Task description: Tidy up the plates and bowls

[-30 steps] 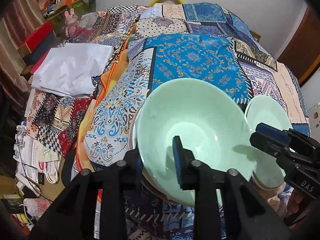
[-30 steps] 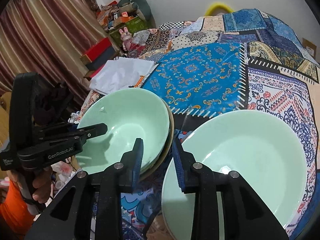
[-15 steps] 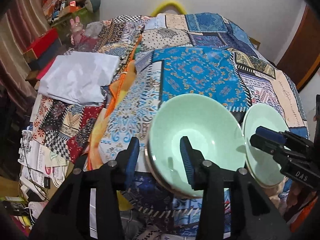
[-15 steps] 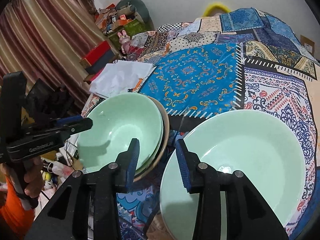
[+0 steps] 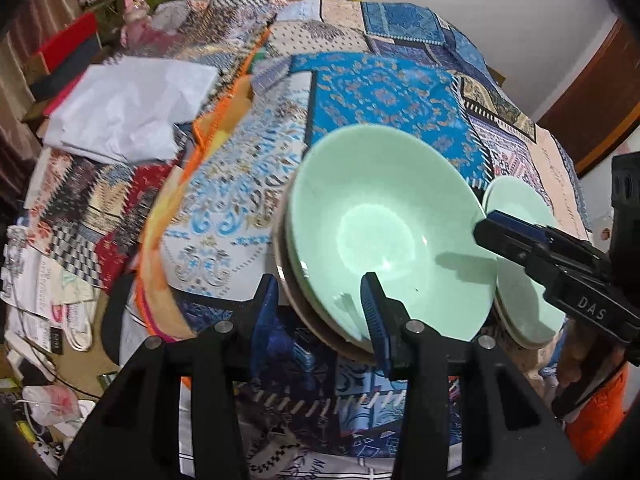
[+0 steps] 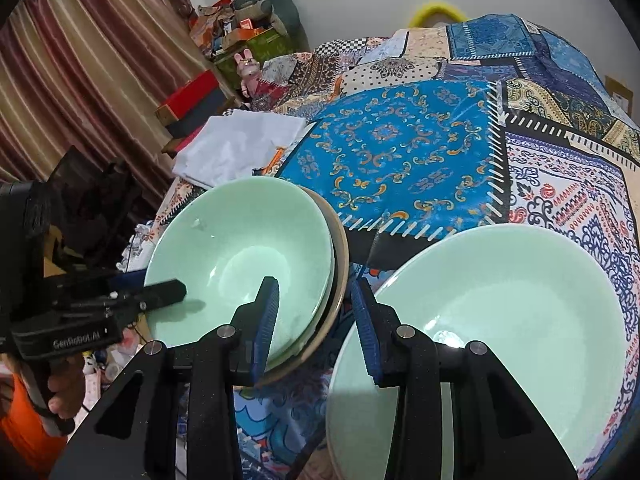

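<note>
left gripper [image 5: 320, 312] jaws partly apart, just been opening, nothing clamped: the near rim of the green bowl [image 5: 384, 232] sits in the gap between the blue pads, right pad inside the bowl, left pad outside it, no clear press on either side. that bowl is nested in a second one with a tan rim [image 5: 304, 316], stack dead ahead of the left gripper on the patchwork cloth [image 5: 392, 92]. right gripper [image 6: 314, 320] jaws also partly apart, just been opening a little, holding nothing; the gap frames bare cloth between the two stacks. from the right gripper: stacked bowls just ahead-left, its left pad in front of their rim, contact unclear; plate [image 6: 500, 328] just ahead-right, right pad in front of its near-left rim, contact unclear too. bowl stack and plate sit just beside each other, a narrow strip of cloth showing between them. in the left wrist view the plate is ahead-right, partly hidden behind the right gripper body. white sheet [image 5: 132, 108] lies well ahead-left of the left gripper. left wrist view is somewhat motion-blurred.
</note>
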